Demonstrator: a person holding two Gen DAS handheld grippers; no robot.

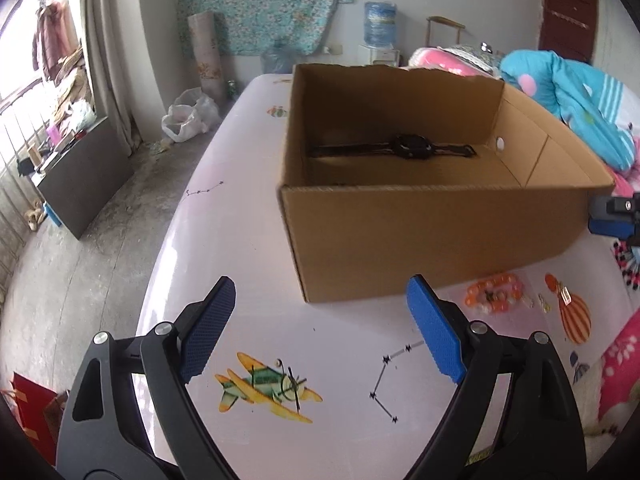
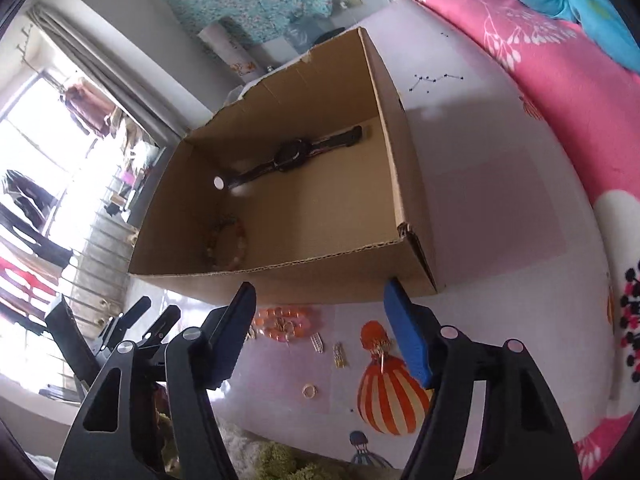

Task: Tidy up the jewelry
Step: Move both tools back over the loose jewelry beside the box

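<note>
An open cardboard box (image 1: pixel 420 232) (image 2: pixel 404 184) stands on the pale sheet. A black wristwatch (image 1: pixel 408 147) (image 2: pixel 290 156) lies inside at its far side, and a beaded bracelet (image 2: pixel 228 244) lies in a near corner. An orange bead bracelet (image 1: pixel 494 298) (image 2: pixel 282 322) lies on the sheet in front of the box, with small gold earrings (image 2: pixel 339 354) and a gold ring (image 2: pixel 309 391) beside it. My left gripper (image 1: pixel 320 328) is open and empty, left of the orange bracelet. My right gripper (image 2: pixel 320 336) is open and empty above the small jewelry.
Pink and blue quilts (image 2: pixel 560 80) (image 1: pixel 580 100) are piled to the right of the box. The bed edge (image 1: pixel 172 240) drops to a concrete floor on the left. The left gripper's body (image 2: pixel 120 336) shows in the right wrist view, close on the left.
</note>
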